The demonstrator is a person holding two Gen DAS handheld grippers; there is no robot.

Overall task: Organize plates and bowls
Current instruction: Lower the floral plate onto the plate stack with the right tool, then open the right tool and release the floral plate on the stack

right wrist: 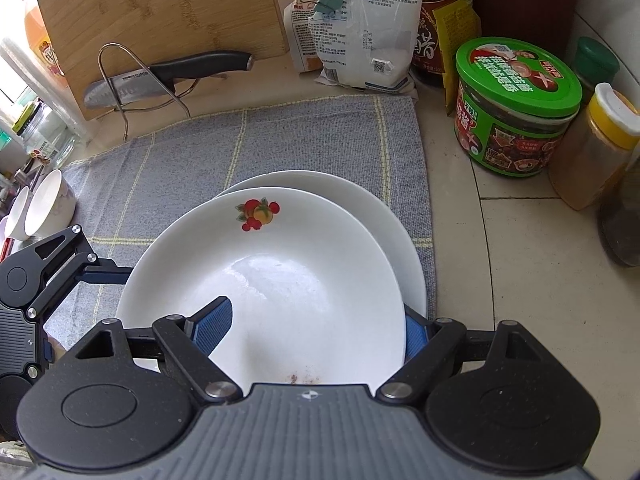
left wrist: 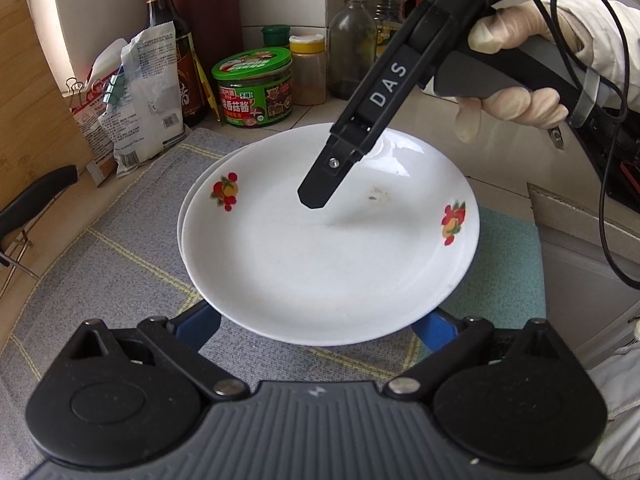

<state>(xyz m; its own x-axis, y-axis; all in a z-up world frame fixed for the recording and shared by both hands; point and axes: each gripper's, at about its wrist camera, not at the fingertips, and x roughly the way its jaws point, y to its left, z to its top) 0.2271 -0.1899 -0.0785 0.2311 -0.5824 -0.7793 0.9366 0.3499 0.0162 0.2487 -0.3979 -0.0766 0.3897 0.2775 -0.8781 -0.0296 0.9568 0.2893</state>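
Observation:
Two white plates are stacked slightly offset on a grey-blue cloth. The top plate carries fruit prints and a small stain; the lower plate shows only as a rim. My left gripper stands wide open at the stack's near edge, its blue fingertips hidden under the top plate's rim. My right gripper straddles the opposite rim: one blue finger lies over the plate's inside, the other sits outside, partly hidden. In the left wrist view its finger hovers above the plate, casting a shadow.
White bowls stand at the cloth's left edge. A knife rests on a wire rack before a bamboo board. A green-lidded jar, spice jar, bottles and clipped bags crowd the back. A gloved hand holds the right gripper.

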